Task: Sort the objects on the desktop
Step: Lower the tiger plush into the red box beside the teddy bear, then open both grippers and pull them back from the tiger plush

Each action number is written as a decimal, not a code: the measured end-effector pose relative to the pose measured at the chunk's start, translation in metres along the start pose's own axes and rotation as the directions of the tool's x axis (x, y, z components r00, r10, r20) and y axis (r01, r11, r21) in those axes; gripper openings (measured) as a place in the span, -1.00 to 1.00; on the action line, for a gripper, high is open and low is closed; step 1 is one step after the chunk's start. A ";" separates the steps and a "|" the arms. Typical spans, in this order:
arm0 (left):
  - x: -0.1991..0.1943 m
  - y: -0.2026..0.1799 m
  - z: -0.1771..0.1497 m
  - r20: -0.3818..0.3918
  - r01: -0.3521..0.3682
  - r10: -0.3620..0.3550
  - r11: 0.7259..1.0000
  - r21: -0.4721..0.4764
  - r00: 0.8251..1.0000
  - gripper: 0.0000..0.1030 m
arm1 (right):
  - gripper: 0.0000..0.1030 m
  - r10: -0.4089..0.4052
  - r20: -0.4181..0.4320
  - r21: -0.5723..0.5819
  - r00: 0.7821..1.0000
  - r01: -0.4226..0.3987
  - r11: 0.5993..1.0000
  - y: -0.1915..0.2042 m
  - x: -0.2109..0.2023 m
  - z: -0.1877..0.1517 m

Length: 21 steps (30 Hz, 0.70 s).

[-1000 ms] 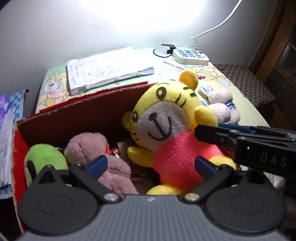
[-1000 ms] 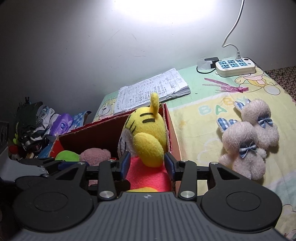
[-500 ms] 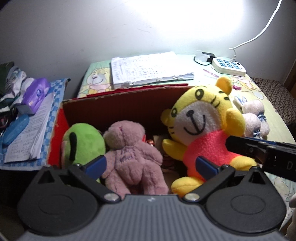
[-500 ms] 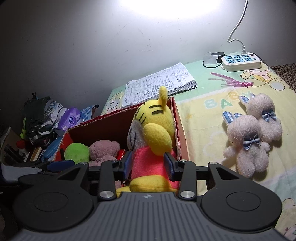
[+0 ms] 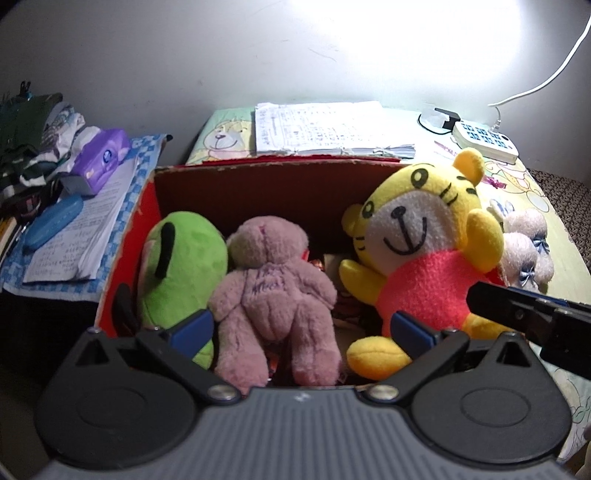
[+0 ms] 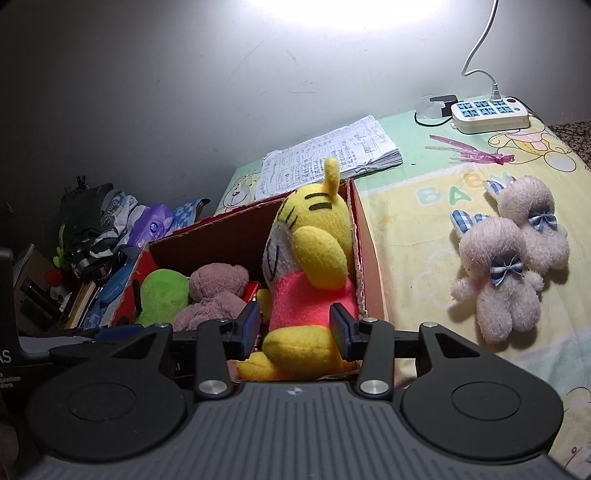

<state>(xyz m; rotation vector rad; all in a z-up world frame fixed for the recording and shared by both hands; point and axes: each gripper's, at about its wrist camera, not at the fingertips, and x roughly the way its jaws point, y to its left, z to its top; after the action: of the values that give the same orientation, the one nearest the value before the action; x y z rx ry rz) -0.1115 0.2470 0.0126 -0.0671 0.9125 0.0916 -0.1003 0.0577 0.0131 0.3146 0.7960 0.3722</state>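
Yellow plush tiger in red shirt (image 6: pixel 310 280) seated at lower centre, inside red cardboard box (image 6: pixel 364 266). Right gripper (image 6: pixel 293 330) apart, straddling it, apparently unclamped; left gripper (image 5: pixel 301 326) wide apart. Best withdrawn straight back, avoiding snags.

A plain pale wall (image 6: pixel 184 92) rises at the far side, washed by a bright glare of light (image 6: pixel 351 11) at its top. A white cable (image 6: pixel 476 44) hangs down it at the right. Near the right edge lies a dark patterned seat cushion (image 5: pixel 561 199).
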 end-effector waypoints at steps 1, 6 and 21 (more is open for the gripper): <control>-0.001 -0.001 -0.001 0.009 -0.004 0.004 1.000 -0.004 1.000 0.99 | -0.13 0.003 0.000 -0.002 1.000 -0.003 1.000 0.000 -0.001 0.000; 0.005 -0.008 -0.003 0.009 -0.063 0.062 0.998 0.010 0.998 0.99 | -0.12 0.009 -0.008 0.000 1.000 -0.009 1.000 -0.005 -0.001 -0.002; 0.014 -0.001 -0.004 -0.065 -0.097 0.095 0.995 -0.016 0.993 0.98 | -0.10 0.024 -0.024 -0.037 0.999 -0.025 0.999 -0.006 0.001 0.001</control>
<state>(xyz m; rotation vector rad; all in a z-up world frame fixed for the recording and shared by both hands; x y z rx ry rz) -0.1062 0.2463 -0.0008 -0.0443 0.9789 0.1886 -0.0978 0.0530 0.0105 0.2859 0.8080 0.4134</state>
